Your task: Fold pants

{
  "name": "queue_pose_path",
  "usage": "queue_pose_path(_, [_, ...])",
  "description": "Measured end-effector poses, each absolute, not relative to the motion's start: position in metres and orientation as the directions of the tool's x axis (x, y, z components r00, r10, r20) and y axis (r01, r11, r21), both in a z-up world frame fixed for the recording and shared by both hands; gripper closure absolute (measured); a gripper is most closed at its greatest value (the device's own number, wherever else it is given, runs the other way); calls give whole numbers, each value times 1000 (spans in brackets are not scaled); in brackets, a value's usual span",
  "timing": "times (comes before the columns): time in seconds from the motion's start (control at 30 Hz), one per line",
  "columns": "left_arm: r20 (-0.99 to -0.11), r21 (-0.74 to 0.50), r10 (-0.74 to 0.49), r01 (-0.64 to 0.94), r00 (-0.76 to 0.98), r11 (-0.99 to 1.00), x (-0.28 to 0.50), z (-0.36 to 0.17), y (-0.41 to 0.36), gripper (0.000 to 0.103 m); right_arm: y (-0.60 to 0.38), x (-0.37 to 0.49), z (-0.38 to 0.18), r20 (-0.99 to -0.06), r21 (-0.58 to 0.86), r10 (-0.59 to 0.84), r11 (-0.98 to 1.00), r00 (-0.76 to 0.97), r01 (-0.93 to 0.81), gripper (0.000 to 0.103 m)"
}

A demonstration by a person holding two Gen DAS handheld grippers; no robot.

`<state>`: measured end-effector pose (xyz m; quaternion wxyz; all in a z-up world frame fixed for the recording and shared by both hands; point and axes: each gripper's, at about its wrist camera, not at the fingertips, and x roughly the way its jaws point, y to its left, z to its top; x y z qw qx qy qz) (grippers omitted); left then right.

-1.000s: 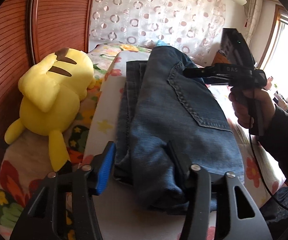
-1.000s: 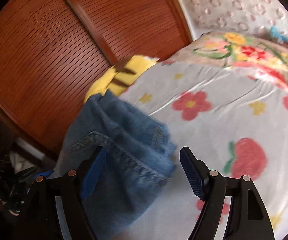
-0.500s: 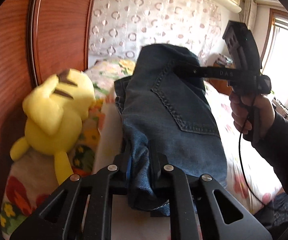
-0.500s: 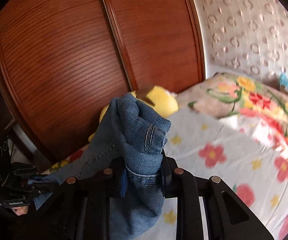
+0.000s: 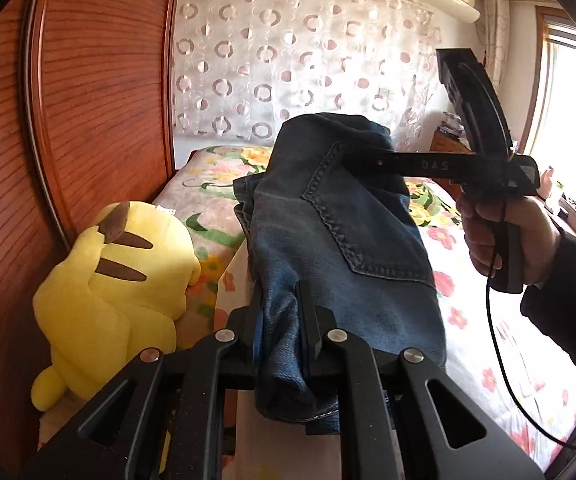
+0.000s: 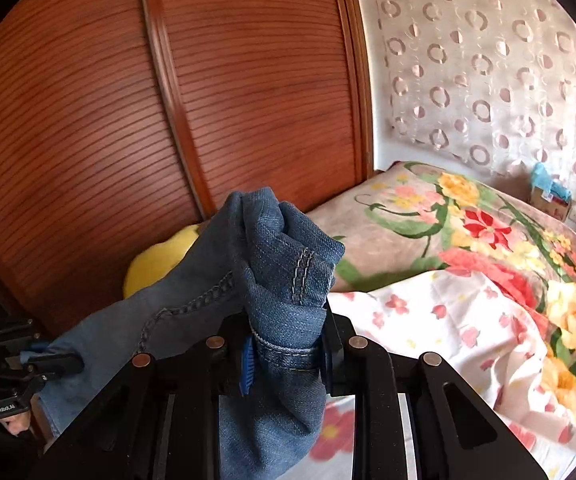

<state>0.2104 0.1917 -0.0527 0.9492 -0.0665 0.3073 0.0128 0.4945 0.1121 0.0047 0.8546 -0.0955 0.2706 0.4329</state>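
We see the bed (image 5: pixel 468 280) with its floral sheet below and beyond both jaws. The jeans (image 5: pixel 340 240) hang lifted between them. Left gripper (image 5: pixel 279 320): jaws clamped on a denim fold. Right gripper (image 6: pixel 285 344): jaws clamped on bunched denim. Yellow plush toy (image 5: pixel 115 280) sits left of the left jaws.

Blue denim pants (image 5: pixel 340 236) folded, bunched, lifted above bed, back pocket showing, both ends pinched.

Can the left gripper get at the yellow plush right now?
Probably not: the left gripper is shut on the jeans, shared with the right gripper. The plush itself lies unobstructed beside it.
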Motion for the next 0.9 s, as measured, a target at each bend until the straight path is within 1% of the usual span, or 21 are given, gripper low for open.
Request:
queue_pose_path(0.03, [-601,-123,-15,-73,799,990,217,-62,195,89,117,501,3,-553,70,677,619,486,-782,72])
queue_pose_path(0.1, [-626,-128,-16,-82,780,988,223,-74,198,89,126,512,-3,-594,77,640,648,487,-758,60])
queue_pose_path(0.13, [-649,-137,-20,-91,760,986,227,-87,202,89,126,517,-9,-611,80,622,664,490,-743,57])
queue_pose_path(0.17, [-659,-142,-23,-95,752,985,229,-91,203,89,127,520,-13,-621,76,608,674,494,-734,51])
queue_pose_path(0.2, [-671,-147,-24,-101,741,984,230,-101,205,89,127,522,-18,-626,71,599,681,499,-729,49])
queue_pose_path(0.27, [-678,-147,-21,-108,735,983,230,-106,205,88,130,519,-17,-607,61,605,682,515,-729,48])
queue_pose_path(0.33, [-681,-128,-5,-113,732,985,226,-110,201,88,128,508,-11,-566,17,607,686,558,-728,48])
queue_pose_path(0.5, [-687,-140,-8,-122,727,983,222,-111,203,88,130,502,-8,-527,-13,601,701,601,-713,48])
queue_pose_path(0.57, [-692,-143,-7,-127,722,982,224,-112,204,88,137,508,-20,-566,-15,579,705,587,-710,48])
queue_pose_path(0.67, [-696,-123,6,-127,718,984,227,-111,202,87,155,525,-39,-623,-70,497,734,604,-676,48])
queue_pose_path(0.73, [-699,-113,14,-130,715,985,227,-111,201,87,157,532,-44,-640,-11,509,743,575,-670,48])
queue_pose_path(0.83, [-700,-109,19,-133,714,985,227,-110,201,84,149,527,-32,-624,44,533,754,571,-655,48])
queue_pose_path(0.9, [-700,-105,26,-139,713,985,225,-107,201,83,142,512,-20,-609,29,537,751,584,-660,48])
